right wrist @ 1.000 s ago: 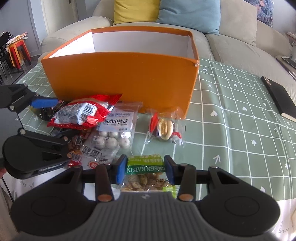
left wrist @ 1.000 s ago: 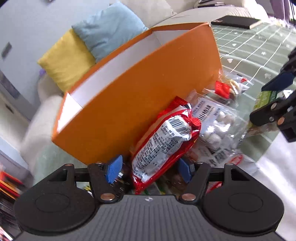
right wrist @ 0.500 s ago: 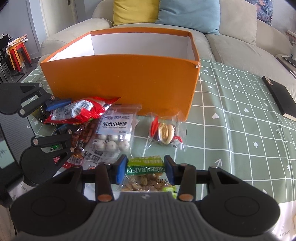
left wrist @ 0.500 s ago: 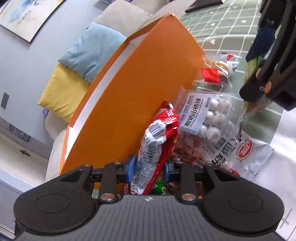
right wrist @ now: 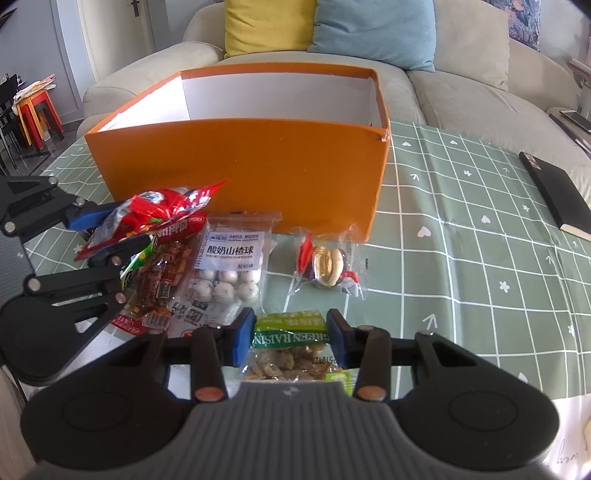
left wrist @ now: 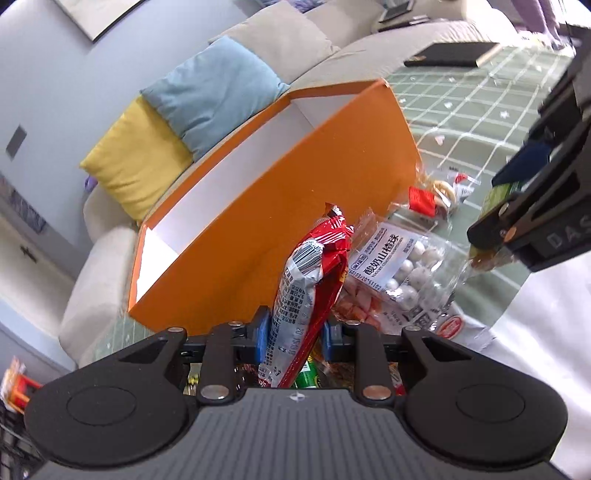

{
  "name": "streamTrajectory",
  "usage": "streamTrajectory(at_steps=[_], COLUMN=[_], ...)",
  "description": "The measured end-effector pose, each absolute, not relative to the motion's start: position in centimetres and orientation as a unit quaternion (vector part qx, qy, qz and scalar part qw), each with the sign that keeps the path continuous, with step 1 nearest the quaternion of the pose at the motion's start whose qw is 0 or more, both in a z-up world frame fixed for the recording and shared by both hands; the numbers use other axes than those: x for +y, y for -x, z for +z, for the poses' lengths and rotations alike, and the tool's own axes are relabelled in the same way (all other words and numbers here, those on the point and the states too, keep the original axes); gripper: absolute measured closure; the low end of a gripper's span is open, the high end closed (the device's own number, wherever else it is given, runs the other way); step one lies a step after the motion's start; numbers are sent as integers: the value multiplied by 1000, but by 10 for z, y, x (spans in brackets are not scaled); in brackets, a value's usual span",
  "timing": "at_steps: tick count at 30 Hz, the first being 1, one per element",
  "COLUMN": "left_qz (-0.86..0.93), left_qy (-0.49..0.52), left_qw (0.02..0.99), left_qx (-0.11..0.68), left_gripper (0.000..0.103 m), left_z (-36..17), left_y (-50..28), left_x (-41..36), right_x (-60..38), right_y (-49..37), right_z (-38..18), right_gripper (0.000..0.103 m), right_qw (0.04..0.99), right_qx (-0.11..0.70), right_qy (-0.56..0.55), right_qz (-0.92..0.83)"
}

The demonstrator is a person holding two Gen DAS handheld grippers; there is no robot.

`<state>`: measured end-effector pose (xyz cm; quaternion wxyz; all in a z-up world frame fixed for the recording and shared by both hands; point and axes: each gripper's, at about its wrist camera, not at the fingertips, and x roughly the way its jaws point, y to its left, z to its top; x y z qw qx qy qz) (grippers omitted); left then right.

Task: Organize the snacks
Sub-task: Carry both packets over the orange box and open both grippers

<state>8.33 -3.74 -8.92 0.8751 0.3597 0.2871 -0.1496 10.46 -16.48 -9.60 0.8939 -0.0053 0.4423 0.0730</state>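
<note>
My left gripper [left wrist: 295, 336] is shut on a red snack packet [left wrist: 306, 295] and holds it lifted in front of the open orange box [left wrist: 280, 192]. In the right wrist view the left gripper [right wrist: 110, 236] and the red packet [right wrist: 147, 214] are at the left, by the orange box [right wrist: 240, 173]. My right gripper [right wrist: 290, 339] is shut on a green raisin packet [right wrist: 290, 343], low over the table. A clear bag of white yogurt balls [right wrist: 229, 266], a brown snack packet [right wrist: 162, 273] and a small clear packet with a golden snack [right wrist: 325, 266] lie in front of the box.
The table has a green checked cloth [right wrist: 461, 221]. A black notebook [right wrist: 557, 195] lies at the right. A sofa with yellow [right wrist: 269, 26] and blue [right wrist: 373, 29] cushions stands behind the box. Red stools [right wrist: 33, 114] stand far left.
My left gripper has lifted and turned with the red packet, which now stands more upright and higher. The right gripper has stayed on the raisin packet.
</note>
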Motion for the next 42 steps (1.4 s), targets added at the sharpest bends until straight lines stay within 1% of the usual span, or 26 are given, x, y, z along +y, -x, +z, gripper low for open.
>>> streamTrajectory(at_steps=[10,17,25,33,38,42], left_qz=[-138,-131,-119,-112,-121,-130], left_qy=[-222,-137,-114,-104,-78,-60], left_qw=[903,918,939,950,949,943], left_qx=[342,348,301,272,280,302], left_gripper=[74,74,74,74,74,75], left_z=[-47,-16,19,52,61,56], left_y=[-75,-79,-91,-121,-150,-176], left_x=[-8,13,23,25,20,14], right_x=[-164,-161,-151,-141,-136,-137], right_y=[-89,-85,-99,-142,-181,-215], right_z=[-68,-40,-9,32,42,34], right_gripper=[64,64,64,65,65,65], right_qw=[909,923,934,945,946,941], right_qx=[410,375,339,295,292,314], right_qy=[3,1,9,1,2,9], right_qz=[78,91,111,139,140,125])
